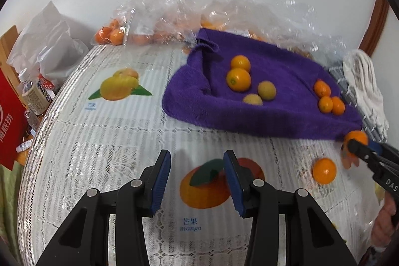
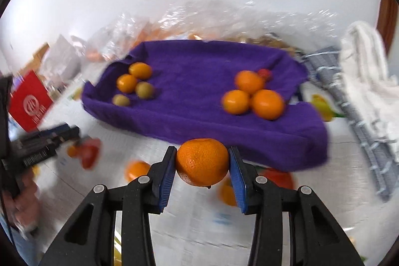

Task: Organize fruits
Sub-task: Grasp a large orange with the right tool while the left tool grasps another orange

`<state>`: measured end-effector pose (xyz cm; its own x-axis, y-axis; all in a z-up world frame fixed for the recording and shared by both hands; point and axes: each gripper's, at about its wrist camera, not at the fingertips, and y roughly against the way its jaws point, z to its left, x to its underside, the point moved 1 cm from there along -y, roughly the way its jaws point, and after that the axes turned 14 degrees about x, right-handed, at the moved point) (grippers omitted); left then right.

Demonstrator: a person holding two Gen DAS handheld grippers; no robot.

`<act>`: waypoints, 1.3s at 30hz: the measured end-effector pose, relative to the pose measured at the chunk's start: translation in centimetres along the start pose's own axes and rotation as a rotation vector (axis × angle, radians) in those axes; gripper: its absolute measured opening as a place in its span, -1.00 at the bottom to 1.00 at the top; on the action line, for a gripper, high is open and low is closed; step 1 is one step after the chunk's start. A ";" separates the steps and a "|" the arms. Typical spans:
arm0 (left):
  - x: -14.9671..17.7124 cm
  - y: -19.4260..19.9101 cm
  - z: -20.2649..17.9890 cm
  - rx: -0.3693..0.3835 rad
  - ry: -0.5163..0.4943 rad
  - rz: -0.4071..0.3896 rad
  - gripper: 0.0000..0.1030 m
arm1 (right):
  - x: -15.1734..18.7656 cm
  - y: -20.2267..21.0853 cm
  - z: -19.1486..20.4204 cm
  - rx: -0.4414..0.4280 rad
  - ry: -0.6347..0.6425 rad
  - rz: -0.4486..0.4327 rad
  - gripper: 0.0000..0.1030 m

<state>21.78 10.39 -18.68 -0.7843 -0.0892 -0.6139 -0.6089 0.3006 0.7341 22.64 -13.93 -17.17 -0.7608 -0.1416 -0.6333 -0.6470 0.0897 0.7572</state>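
A purple towel lies on the fruit-printed tablecloth. At its left end sit two small orange fruits and two greenish-yellow ones. Three mandarins cluster at its right end. In front of the towel's near edge, my right gripper is shut on a mandarin. A loose mandarin lies on the cloth near it. My left gripper hovers open over a printed mango picture, nothing between its fingers.
Clear plastic bags holding more oranges line the back wall. A white bag, bottles and a red bag stand past the table's left edge. White cloth and grey checked cloth lie right of the towel.
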 end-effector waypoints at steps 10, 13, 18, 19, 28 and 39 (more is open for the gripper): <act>0.2 -0.8 0.0 -0.023 -0.009 0.037 -0.15 | 2.1 -1.6 -2.7 -0.025 -0.055 0.030 -0.19; 0.3 -0.8 -0.3 -0.028 -0.015 0.037 -0.12 | 2.3 -1.8 -2.6 -0.021 -0.048 0.030 -0.18; 0.4 -0.7 -0.4 0.008 -0.003 0.031 -0.11 | 2.7 -2.1 -2.3 -0.002 -0.028 0.052 -0.19; 0.4 -0.7 -0.5 0.014 -0.004 0.032 -0.11 | 2.7 -2.1 -2.2 0.002 -0.021 0.052 -0.19; 1.0 -0.7 -2.1 0.035 -0.051 0.012 -0.11 | 2.9 -0.9 -2.8 0.025 -0.031 -0.001 -0.19; 1.6 -0.2 -5.2 0.079 -0.157 -0.004 -0.11 | 2.7 0.4 -5.7 0.066 -0.113 -0.051 -0.19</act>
<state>20.03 5.27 -18.36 -0.7503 0.0567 -0.6587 -0.5955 0.3748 0.7106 20.58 -19.90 -17.68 -0.7250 -0.0357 -0.6878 -0.6843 0.1502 0.7136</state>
